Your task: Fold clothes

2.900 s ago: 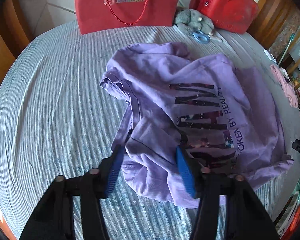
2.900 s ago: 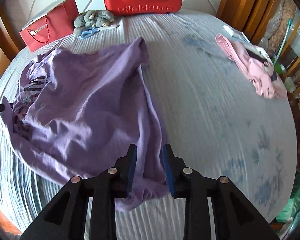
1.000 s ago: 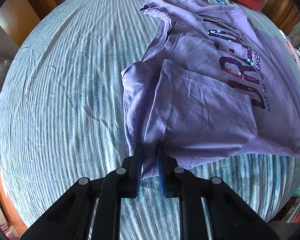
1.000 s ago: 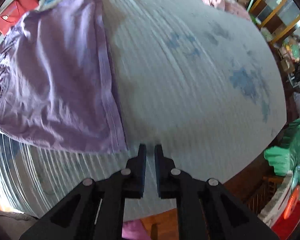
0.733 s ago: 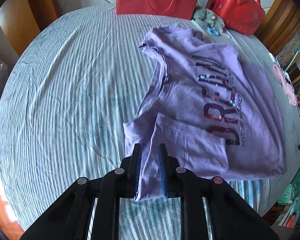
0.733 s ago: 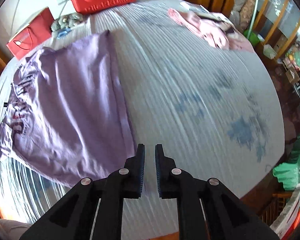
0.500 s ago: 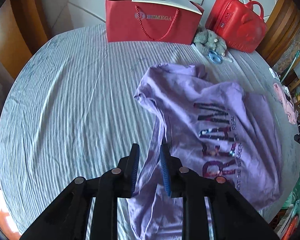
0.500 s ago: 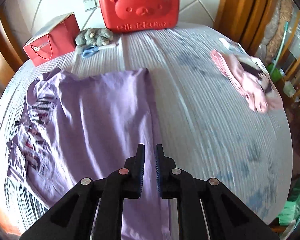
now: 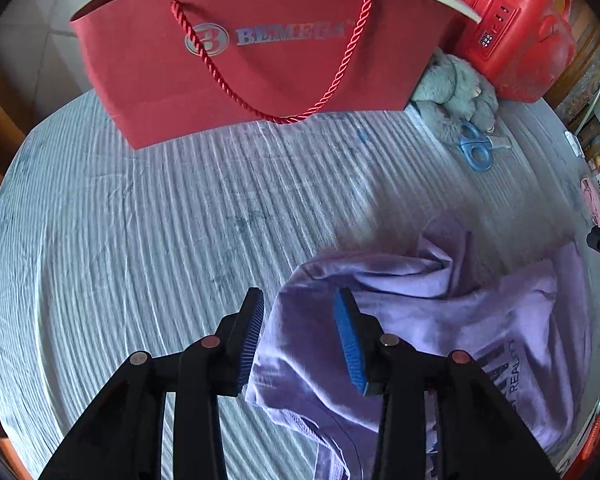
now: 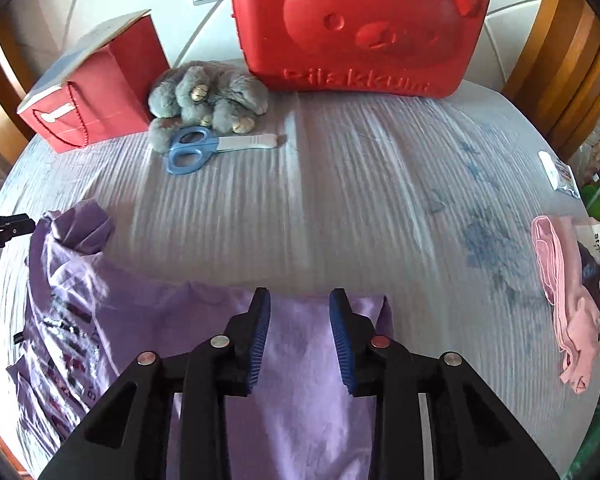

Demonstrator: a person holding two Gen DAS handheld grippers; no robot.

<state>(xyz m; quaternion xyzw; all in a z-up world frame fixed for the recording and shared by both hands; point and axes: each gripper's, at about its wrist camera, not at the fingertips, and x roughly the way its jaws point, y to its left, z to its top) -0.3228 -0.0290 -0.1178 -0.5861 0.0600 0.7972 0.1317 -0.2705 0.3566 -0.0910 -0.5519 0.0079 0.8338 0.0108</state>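
- Left wrist view: our left gripper (image 9: 302,336) has just been spreading its jaws, and they now stand apart over the near edge of the purple T-shirt (image 9: 440,320). Cloth lies between and under them, but the pads do not press on it.
- Right wrist view: our right gripper (image 10: 300,336) has likewise just been opening. Its jaws are spread above the shirt's (image 10: 300,380) far edge, pinching nothing.
- What could go wrong, in our judgement: the released fold looks bunched toward 1 o'clock in the left view, so it may settle crooked. If we lift away carelessly, a ribbed pad could snag the loose fabric and drag the fold open.
- Another risk: the printed side lies rumpled at 9 o'clock in the right view, and creases there may get folded in.
- The shirt lies on the striped bedspread (image 9: 140,220), directly below both grippers and spreading toward 3 o'clock from the left one.
- The scissors (image 10: 204,148), plush toy (image 10: 208,96) and red bag (image 9: 260,48) sit well apart at 12 o'clock.
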